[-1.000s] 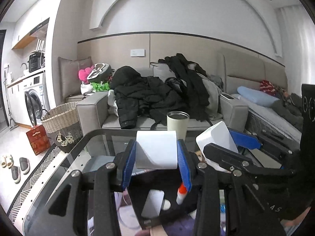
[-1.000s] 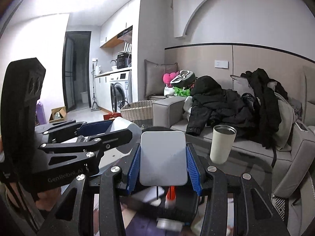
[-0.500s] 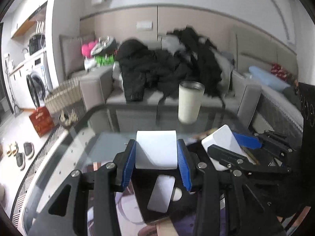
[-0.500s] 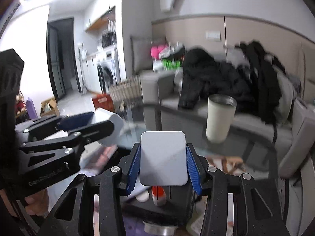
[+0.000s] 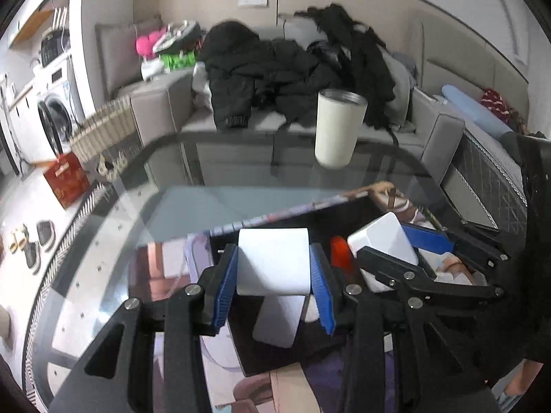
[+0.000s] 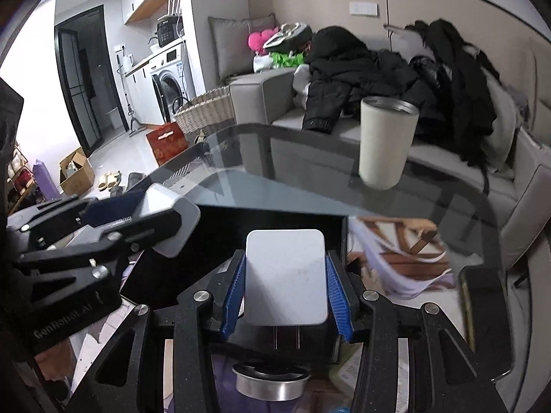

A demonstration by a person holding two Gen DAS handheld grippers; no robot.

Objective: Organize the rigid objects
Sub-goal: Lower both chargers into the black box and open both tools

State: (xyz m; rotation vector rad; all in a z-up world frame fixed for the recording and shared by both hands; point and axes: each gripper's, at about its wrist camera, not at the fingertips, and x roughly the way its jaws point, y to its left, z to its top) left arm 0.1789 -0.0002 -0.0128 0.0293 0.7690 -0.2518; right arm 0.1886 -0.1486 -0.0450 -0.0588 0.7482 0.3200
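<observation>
My left gripper [image 5: 273, 258] is shut on a white plug block [image 5: 272, 268], held over an open black box [image 5: 248, 347] on the glass table. A white flat piece [image 5: 275, 323] and a red-capped item [image 5: 339, 253] lie in the box. My right gripper [image 6: 286, 265] is shut on a white charger [image 6: 286, 275] whose two prongs point down at the box [image 6: 275, 218]. Each gripper shows in the other's view: the right one [image 5: 389, 237] to the right, the left one [image 6: 165, 216] to the left.
A cream tumbler [image 5: 339, 127] stands at the far side of the glass table [image 5: 213, 203]. A round metal tin [image 6: 272, 382] sits just under my right gripper, papers [image 6: 396, 268] lie to its right. Behind the table is a sofa with dark coats [image 5: 275, 69].
Both grippers have tipped downward and sunk toward the black box. The tumbler and sofa have slid up in both views. Both grips are unchanged.
</observation>
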